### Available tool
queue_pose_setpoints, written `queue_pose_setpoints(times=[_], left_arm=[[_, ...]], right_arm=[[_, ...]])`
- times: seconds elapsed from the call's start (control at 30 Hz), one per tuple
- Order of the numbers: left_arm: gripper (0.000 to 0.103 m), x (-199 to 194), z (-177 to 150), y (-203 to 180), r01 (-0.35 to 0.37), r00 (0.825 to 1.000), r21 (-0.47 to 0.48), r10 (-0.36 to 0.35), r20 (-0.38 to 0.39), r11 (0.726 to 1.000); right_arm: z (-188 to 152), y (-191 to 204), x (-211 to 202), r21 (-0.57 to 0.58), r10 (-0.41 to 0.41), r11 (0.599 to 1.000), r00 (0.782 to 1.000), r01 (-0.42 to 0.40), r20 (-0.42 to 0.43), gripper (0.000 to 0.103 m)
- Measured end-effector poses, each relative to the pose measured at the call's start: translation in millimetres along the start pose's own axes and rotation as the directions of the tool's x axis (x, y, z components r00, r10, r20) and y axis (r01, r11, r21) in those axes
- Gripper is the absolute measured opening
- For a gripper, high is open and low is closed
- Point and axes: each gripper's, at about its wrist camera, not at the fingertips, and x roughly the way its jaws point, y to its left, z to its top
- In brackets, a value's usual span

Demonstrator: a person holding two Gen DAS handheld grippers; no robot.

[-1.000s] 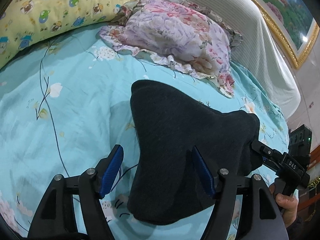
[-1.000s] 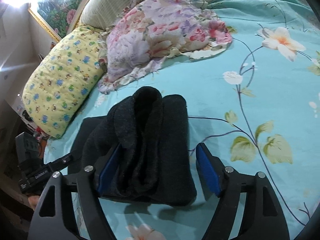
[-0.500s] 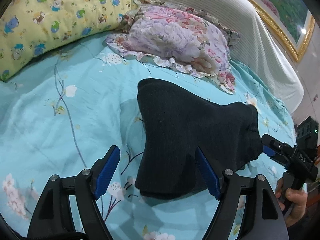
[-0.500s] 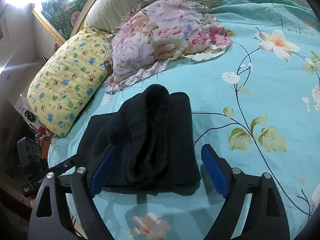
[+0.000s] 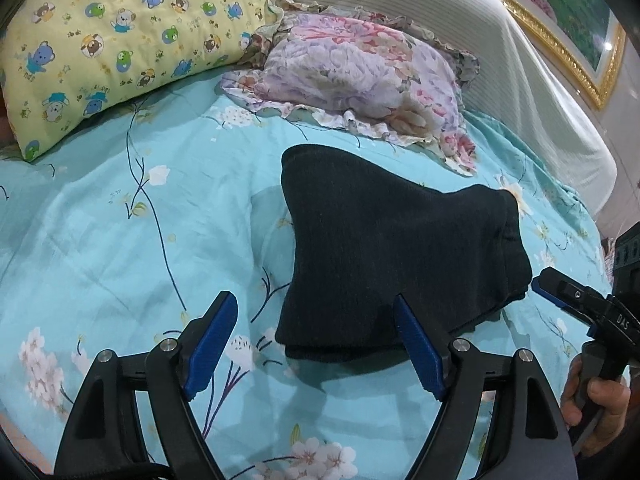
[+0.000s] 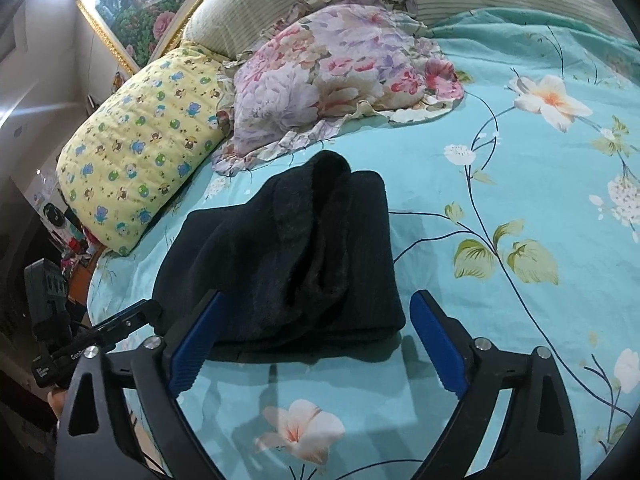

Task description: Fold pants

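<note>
The black pants [image 5: 384, 256] lie folded in a compact bundle on the turquoise floral bedsheet [image 5: 120, 232]. In the right wrist view the pants [image 6: 288, 256] show their stacked folded layers. My left gripper [image 5: 316, 332] is open and empty, just short of the bundle's near edge. My right gripper [image 6: 316, 328] is open and empty, also just short of the bundle. The right gripper appears in the left wrist view [image 5: 560, 296] beside the bundle's right end, held by a hand. The left gripper shows at the left in the right wrist view [image 6: 132, 320].
A floral ruffled pillow [image 5: 360, 76] and a yellow cartoon-print pillow [image 5: 120, 32] lie beyond the pants. A striped headboard [image 5: 460, 32] and a gold-framed picture [image 5: 568, 20] stand behind. The bed's edge is at the left in the right wrist view [image 6: 100, 272].
Both grippers have drawn back from the pants. The bundle, earlier between the fingers, now lies free on the sheet ahead of them.
</note>
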Motion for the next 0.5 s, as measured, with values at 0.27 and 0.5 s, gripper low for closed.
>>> queue_pose_setpoints(times=[0.27,0.5], left_arm=[[0.082,-6.7,-12.2,-12.5,-0.048,0.999,0.053,0.047,0.014,0.997],[0.082,-9.1,-23.6,-22.3,-0.087,0.996,0.09,0.086,0.014,0.992]], right_arm=[[-10.5,14.8,-7.4,-0.084,0.007,0.996,1.0,-0.006,0.003,0.098],[-24.9,39.5,-10.4,-0.223,-0.015,0.975,1.0,0.017,0.012,0.101]])
